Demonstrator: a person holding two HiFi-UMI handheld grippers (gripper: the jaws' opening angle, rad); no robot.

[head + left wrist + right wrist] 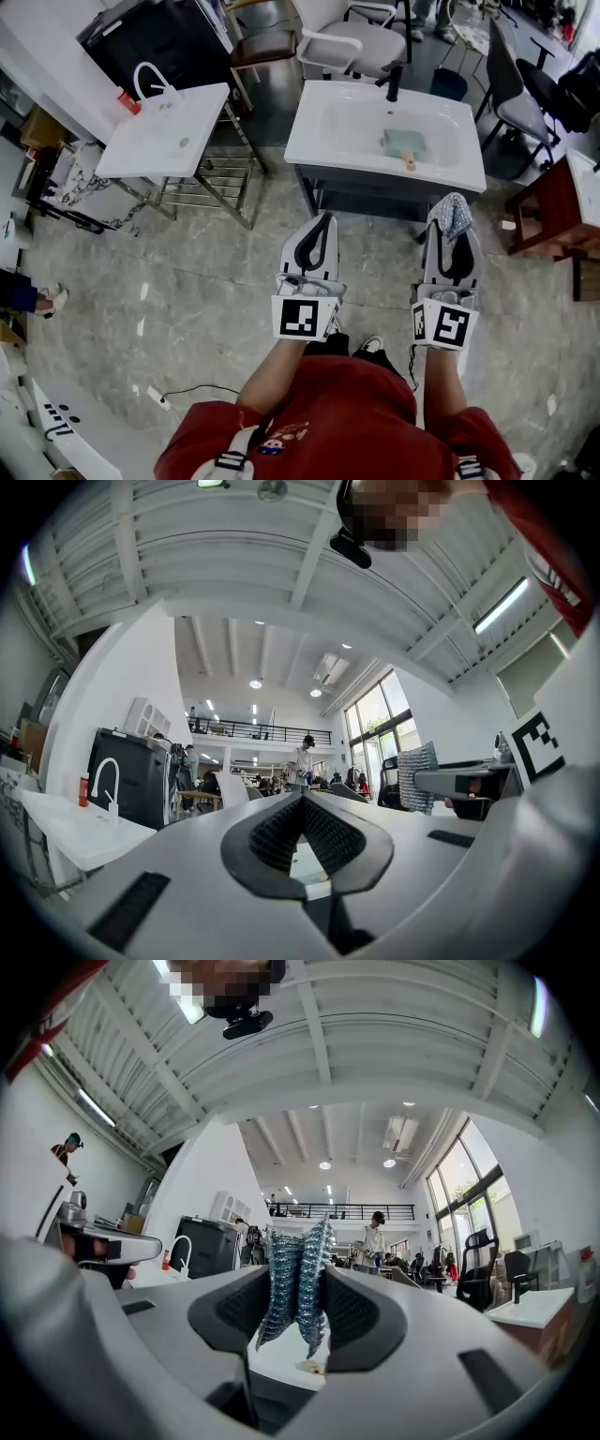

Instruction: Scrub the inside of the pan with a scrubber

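A teal square pan [403, 142] with a short wooden handle [410, 163] lies in the basin of a white sink [319, 141], ahead of both grippers. My right gripper [449, 225] is shut on a silvery-blue mesh scrubber [453, 214], held upright short of the sink's front edge. The scrubber [298, 1283] stands pinched between the jaws of the right gripper [298, 1309]. My left gripper [322, 225] is beside it, shut with nothing held. In the left gripper view its pads [281, 832] meet at the tip.
A black faucet [395, 82] rises behind the basin. A second white sink [164, 131] on a metal frame stands at left, with a red bottle [128, 101]. A dark wooden table [562, 211] is at right. Chairs [352, 42] stand beyond.
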